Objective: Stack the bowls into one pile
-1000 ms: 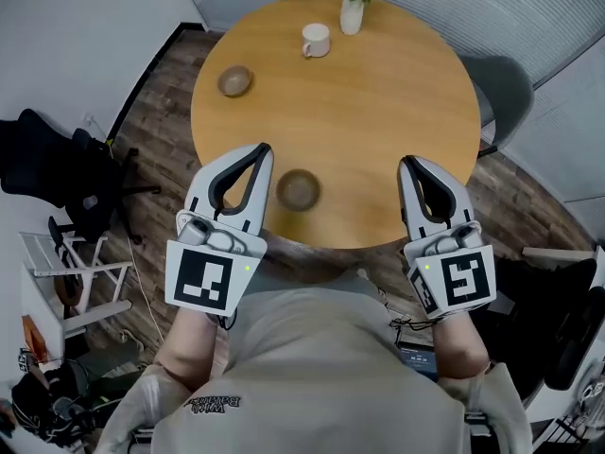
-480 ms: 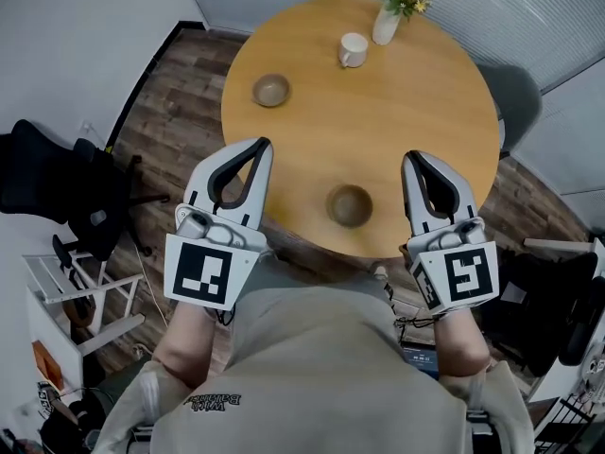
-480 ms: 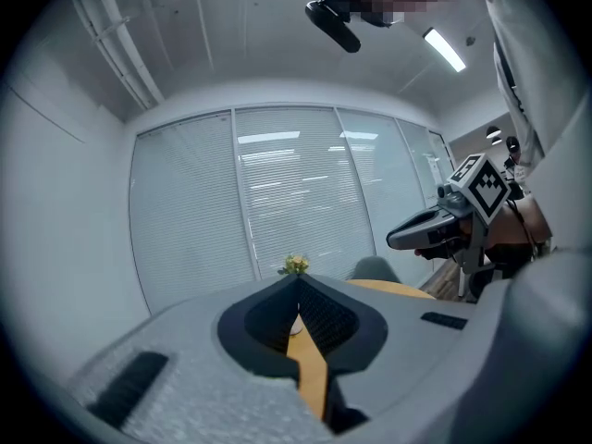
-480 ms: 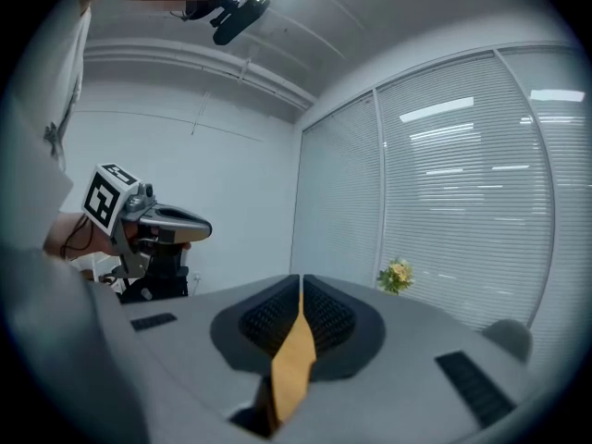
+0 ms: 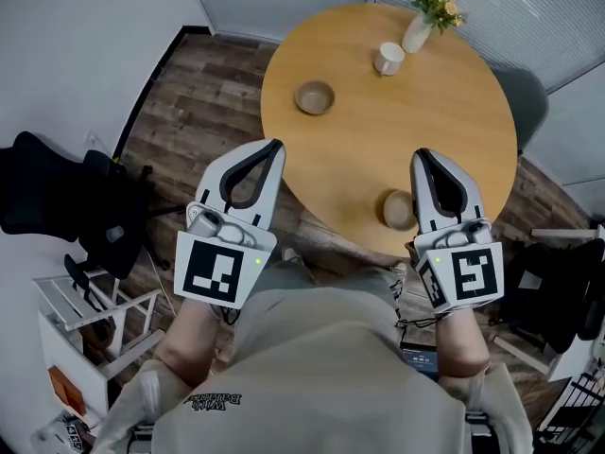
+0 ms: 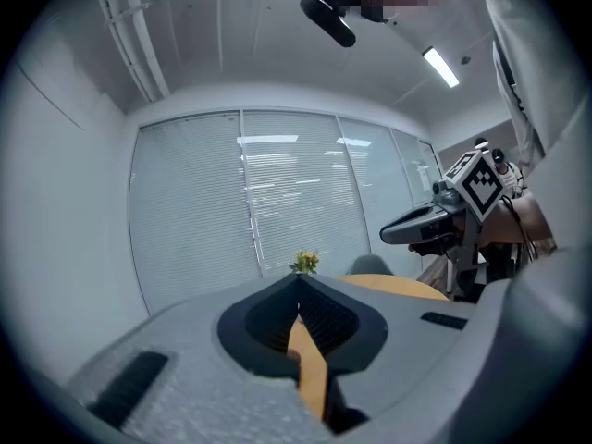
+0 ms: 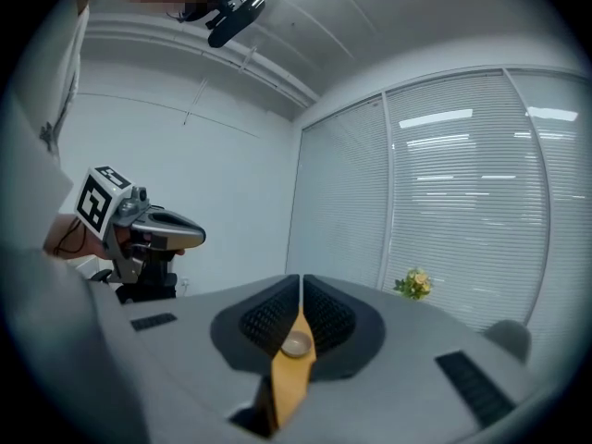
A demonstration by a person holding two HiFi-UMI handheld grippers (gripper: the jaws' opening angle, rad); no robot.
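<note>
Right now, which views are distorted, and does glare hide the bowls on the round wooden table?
Head view: sharp, evenly lit, no glare on the round wooden table; far brown bowl and near brown bowl both clear. Left gripper view: fisheye bending, dark corners, bright ceiling lamp. Right gripper view: same bending, dark corners.

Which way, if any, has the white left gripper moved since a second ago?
Yes, leftward: the left gripper, earlier over the round wooden table, now reaches its left edge.

Round wooden table (image 5: 425, 149) centre; dark plank floor (image 5: 208, 93) left; black office chair (image 5: 47, 187) near left; window blinds (image 5: 529, 8) far; white wall (image 5: 76, 45) left; ceiling strip light (image 6: 442, 67).
</note>
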